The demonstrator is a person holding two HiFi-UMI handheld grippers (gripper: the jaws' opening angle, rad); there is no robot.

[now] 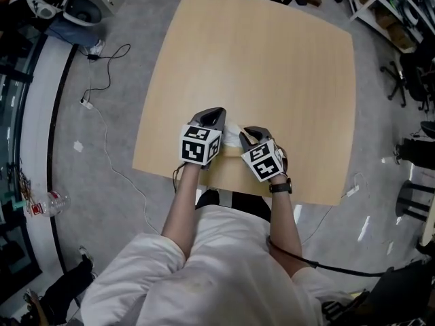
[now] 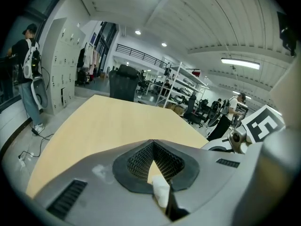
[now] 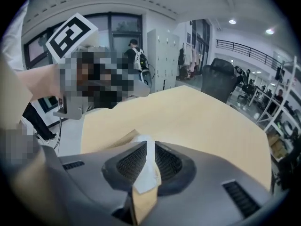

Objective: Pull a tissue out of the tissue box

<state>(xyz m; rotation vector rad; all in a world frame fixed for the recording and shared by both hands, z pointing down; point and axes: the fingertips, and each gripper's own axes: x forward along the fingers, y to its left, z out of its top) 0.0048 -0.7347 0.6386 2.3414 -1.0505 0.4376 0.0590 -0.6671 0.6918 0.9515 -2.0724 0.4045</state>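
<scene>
Head view, lower part of frame: a person in a white shirt (image 1: 204,263) reaches both forearms up-frame to the near edge of the worktop (image 1: 258,66).

Left tongs (image 1: 215,114), just left of centre: the left gripper view shows the jaws closed to a point at the tips, with a white scrap of the tissue (image 2: 160,190) nipped low between them. Right tongs (image 1: 250,134), just right of centre: the right gripper view shows the jaws drawn close together on a white strip of tissue standing up between the pads.

The tissue lies in the narrow space between the two tongs in the head view, touching both, close to the worktop's near edge. A tan flap just left of the right jaws is probably the tissue box (image 3: 122,139). Its colour matches the worktop and most of it is hidden under the tongs, so its outline cannot be traced.

Step in hand, as judged: the grasp is made and the draw is about to start or only just under way, since the tissue looks bunched and low. The next move calls for the gripping tongs to rise straight away from the box while the box is held down, with a slow pull so the sheet does not tear.

Beyond, the worktop is bare to its far edge. Grey floor (image 1: 102,134) with a trailing cable (image 1: 102,73) surrounds it.
</scene>
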